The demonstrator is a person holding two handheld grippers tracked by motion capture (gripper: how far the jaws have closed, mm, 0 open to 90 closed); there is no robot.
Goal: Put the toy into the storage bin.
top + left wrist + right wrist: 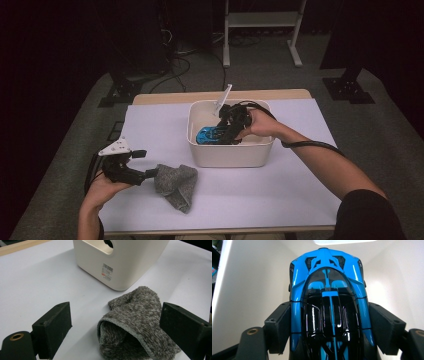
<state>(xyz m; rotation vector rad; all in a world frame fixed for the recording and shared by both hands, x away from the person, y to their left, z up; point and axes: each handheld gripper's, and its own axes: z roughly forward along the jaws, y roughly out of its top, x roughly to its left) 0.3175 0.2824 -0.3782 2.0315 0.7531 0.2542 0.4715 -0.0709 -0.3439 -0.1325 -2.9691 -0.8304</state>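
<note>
- High view: a desk (280, 192) w/ a white top stood on grey carpet. A white tub (231, 150) sat near the desk's far edge, about mid-width. The right gripper (223, 129) reached down into the tub, where a blue-and-black toy car (209, 134) lay. The left gripper (150, 172) was near the desk's left front corner, touching a crumpled grey cloth (176, 185) on the desk just in front of the tub's left end. A thin white stick (223, 97) leaned against the tub's far rim.
- Left gripper view: jaws stood wide apart, released, one on each side of the cloth's near end; neither pressed it. The cloth lay just beside the tub, which had a small label on its wall.
- Right gripper view: both jaws pressed the car's sides, clenched on it approx at mid-body. The car was inside the tub, white walls all around it.
</note>
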